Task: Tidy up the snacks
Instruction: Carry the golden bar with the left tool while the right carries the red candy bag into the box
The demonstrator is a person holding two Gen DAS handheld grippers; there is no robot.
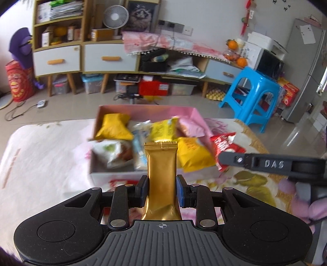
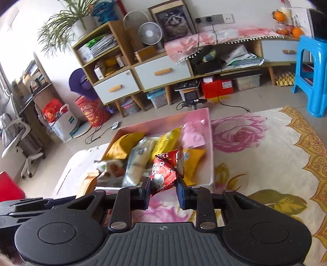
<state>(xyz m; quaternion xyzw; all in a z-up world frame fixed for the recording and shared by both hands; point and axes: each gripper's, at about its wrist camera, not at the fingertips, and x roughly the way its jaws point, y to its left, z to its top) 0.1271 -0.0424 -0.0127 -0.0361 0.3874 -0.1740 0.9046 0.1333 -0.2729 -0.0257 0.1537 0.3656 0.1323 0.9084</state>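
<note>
A pink box (image 1: 143,108) (image 2: 210,131) sits on the flowered cloth and holds several snack packs, yellow, white and pink. My left gripper (image 1: 161,189) is shut on a gold foil bar (image 1: 161,171), which stands upright in front of the box. In the right wrist view, my right gripper (image 2: 163,191) is shut on a red snack packet (image 2: 166,169), held above the near side of the box. The same red packet (image 1: 223,146) shows at the right of the box in the left wrist view, with the right gripper's black arm (image 1: 265,163) beside it.
A flowered tablecloth (image 2: 255,155) covers the table. Beyond it stand a low shelf with drawers (image 1: 102,59), storage bins on the floor, a blue plastic stool (image 1: 253,96), a red drum (image 1: 19,81) and a small fan (image 1: 115,17).
</note>
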